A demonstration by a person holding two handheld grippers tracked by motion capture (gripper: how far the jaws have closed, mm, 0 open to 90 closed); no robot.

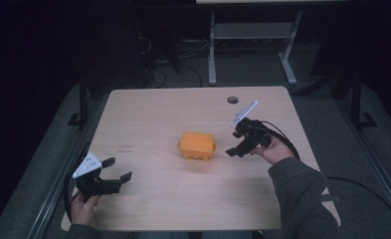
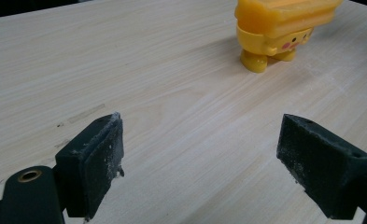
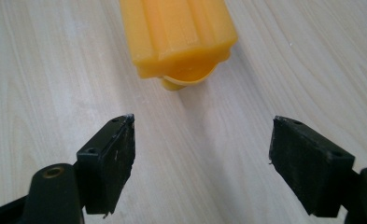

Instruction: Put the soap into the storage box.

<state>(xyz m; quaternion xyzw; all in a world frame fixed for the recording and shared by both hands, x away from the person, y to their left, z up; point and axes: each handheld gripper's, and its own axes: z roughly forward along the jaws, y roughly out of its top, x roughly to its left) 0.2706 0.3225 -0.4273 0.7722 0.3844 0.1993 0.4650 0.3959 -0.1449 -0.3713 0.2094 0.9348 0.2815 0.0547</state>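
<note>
An orange-yellow toy figure with a flat ridged top [image 1: 197, 145] stands near the middle of the wooden table [image 1: 148, 114]. In the left gripper view the toy [image 2: 279, 28] shows short legs and a face with pink cheeks, well beyond the jaws. My left gripper [image 1: 117, 169] is open at the table's front left, pointing toward the toy, with bare wood between its pads [image 2: 102, 158]. My right gripper [image 1: 234, 144] is open just right of the toy, tilted down at it. In the right gripper view the toy [image 3: 179, 37] lies a little ahead of the wide-apart jaws.
A round cable hole [image 1: 233, 99] sits near the table's far edge. Behind the table stands a white-legged desk frame [image 1: 252, 45] on a dark floor with cables. A black cable [image 1: 362, 186] trails off to the right from my right hand.
</note>
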